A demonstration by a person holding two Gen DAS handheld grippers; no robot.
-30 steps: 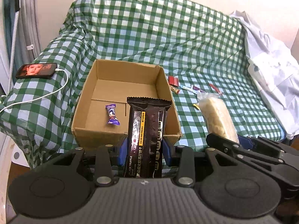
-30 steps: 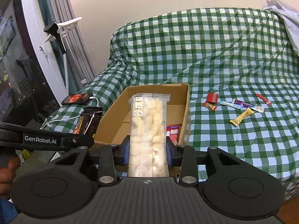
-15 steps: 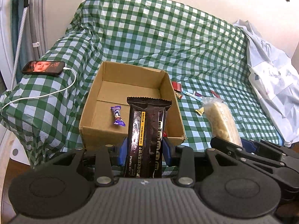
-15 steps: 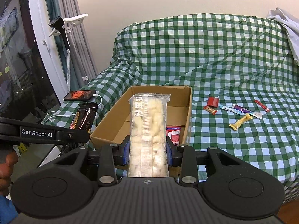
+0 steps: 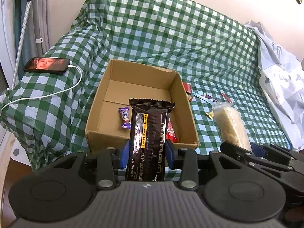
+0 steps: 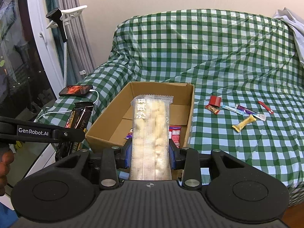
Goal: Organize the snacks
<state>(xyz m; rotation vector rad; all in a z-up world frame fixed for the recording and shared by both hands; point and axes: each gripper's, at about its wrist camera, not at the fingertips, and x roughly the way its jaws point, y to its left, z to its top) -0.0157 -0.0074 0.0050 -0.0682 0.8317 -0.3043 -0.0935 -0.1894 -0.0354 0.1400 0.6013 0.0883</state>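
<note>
My left gripper [image 5: 147, 153] is shut on a black biscuit packet [image 5: 150, 133], held upright just before the near wall of an open cardboard box [image 5: 98, 102]. My right gripper [image 6: 150, 154] is shut on a clear packet of pale puffed snacks [image 6: 151, 133], also in front of the box [image 6: 191, 114]. The box holds a small purple candy [image 5: 125, 118] and a red packet [image 5: 172, 134]. Several small snack sticks [image 6: 245, 122] lie on the checked cover right of the box. The black packet [image 6: 79, 117] and the left gripper show at the left of the right wrist view.
The box sits on a green-and-white checked cover [image 5: 171, 47] over a sofa. A phone [image 5: 47, 68] with a white cable lies on the left armrest. White cloth [image 5: 281, 79] lies at the right. A clip stand [image 6: 64, 19] and curtains stand at the far left.
Both grippers have pulled back and risen a little from the box, each still holding its packet. The box and loose snacks have not moved.
</note>
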